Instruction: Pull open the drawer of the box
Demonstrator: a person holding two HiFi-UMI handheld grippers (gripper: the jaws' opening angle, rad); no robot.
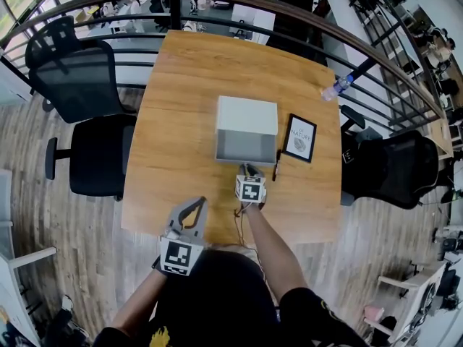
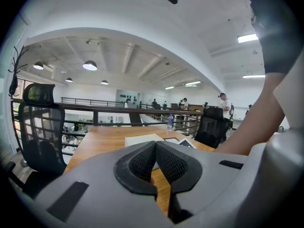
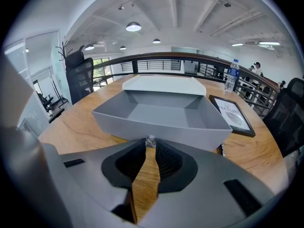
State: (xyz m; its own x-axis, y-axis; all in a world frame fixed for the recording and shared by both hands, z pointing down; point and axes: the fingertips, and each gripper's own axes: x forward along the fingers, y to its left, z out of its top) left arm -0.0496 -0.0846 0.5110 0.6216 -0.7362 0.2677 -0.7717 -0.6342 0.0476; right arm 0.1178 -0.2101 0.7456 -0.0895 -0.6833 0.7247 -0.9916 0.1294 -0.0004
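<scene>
One grey drawer [image 1: 244, 149] lies drawn out of the white box [image 1: 247, 114] toward the person, near the middle of the wooden counter [image 1: 188, 85]. Its tray is bare and open to view, so the pull looks largely made. At the middle of the drawer's front wall sits a small shiny knob [image 3: 150, 141], the only hold that the smooth wall offers.

Right hand-held gripper [image 3: 151, 144]: clenched on that knob, jaw tips pinched to either side of it. The tool points down and forward in line with the drawer's travel, which should let a straight draw slide the drawer without twisting it. Nothing braces the box, so it could slide along with the drawer if the fit binds.

Left hand-held gripper [image 1: 193, 203]: clenched on nothing, pads meeting, held at the counter's near edge well apart from the box. It is presumably kept clear because the pull needs one tool only.

Just right of the drawer a framed print [image 1: 299, 137] and a dark pen [image 1: 276, 165] lie flat, beside its path but not across it. Farther off, a bottle [image 1: 337, 87] stands near the right edge, and black chairs [image 1: 79, 78] flank the counter
</scene>
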